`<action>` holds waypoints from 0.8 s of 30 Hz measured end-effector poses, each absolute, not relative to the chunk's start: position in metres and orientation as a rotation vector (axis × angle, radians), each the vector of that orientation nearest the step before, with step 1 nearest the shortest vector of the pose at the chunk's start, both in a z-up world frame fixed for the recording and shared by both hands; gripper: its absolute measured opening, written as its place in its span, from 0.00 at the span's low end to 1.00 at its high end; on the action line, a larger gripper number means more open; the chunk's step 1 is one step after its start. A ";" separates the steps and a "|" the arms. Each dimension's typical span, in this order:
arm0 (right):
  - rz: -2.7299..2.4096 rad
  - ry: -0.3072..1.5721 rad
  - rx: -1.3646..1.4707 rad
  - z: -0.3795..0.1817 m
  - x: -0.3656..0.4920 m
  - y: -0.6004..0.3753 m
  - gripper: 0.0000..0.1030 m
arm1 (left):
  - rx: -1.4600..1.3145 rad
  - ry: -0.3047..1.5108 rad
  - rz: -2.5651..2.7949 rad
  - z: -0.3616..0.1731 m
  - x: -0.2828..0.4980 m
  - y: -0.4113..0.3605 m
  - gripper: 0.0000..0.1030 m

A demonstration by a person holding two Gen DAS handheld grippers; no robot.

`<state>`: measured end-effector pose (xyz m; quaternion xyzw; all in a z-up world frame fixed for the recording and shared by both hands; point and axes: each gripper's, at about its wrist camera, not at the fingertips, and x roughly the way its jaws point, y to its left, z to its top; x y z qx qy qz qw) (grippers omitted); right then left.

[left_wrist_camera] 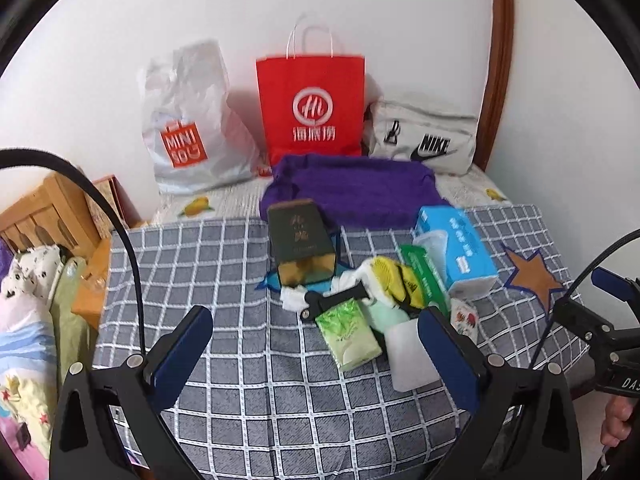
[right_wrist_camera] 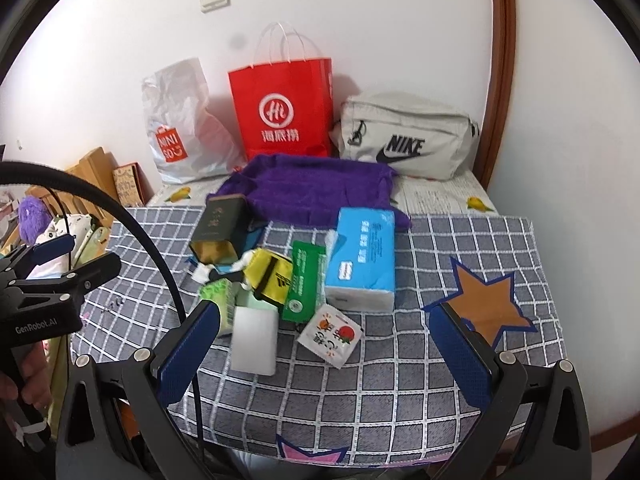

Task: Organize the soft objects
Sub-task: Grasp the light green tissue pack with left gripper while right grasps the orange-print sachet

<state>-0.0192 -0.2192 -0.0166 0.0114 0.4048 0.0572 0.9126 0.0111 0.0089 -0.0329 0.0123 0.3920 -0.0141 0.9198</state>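
Both tongs, left (left_wrist_camera: 316, 356) and right (right_wrist_camera: 324, 352), hang released over the checked blanket (right_wrist_camera: 400, 380), gripping nothing. Just ahead lies a white pad (right_wrist_camera: 255, 338), touching a green tissue pack (left_wrist_camera: 348, 334) and a small printed sachet (right_wrist_camera: 331, 334). Behind these crowd a yellow pouch (right_wrist_camera: 270, 276), a blue tissue box (right_wrist_camera: 362, 258) and a dark box (right_wrist_camera: 218, 232). Farther back lies a purple towel (right_wrist_camera: 316, 190), then three bags against the wall: white plastic (right_wrist_camera: 180, 120), red paper (right_wrist_camera: 284, 108), grey Nike (right_wrist_camera: 408, 140).

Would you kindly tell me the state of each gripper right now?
Left gripper: open, holding nothing.
Right gripper: open, holding nothing.
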 end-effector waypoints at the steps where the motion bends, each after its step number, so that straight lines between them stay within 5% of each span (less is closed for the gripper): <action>1: 0.112 0.849 0.024 -0.022 -0.015 -0.221 1.00 | 0.020 0.831 -0.031 -0.042 0.017 0.010 1.00; 12: 0.073 0.972 0.055 -0.076 0.016 -0.239 1.00 | -0.031 1.011 -0.115 -0.121 0.064 0.001 1.00; 24: 0.033 1.071 0.060 -0.115 0.037 -0.254 1.00 | -0.068 1.115 -0.148 -0.177 0.099 -0.001 0.87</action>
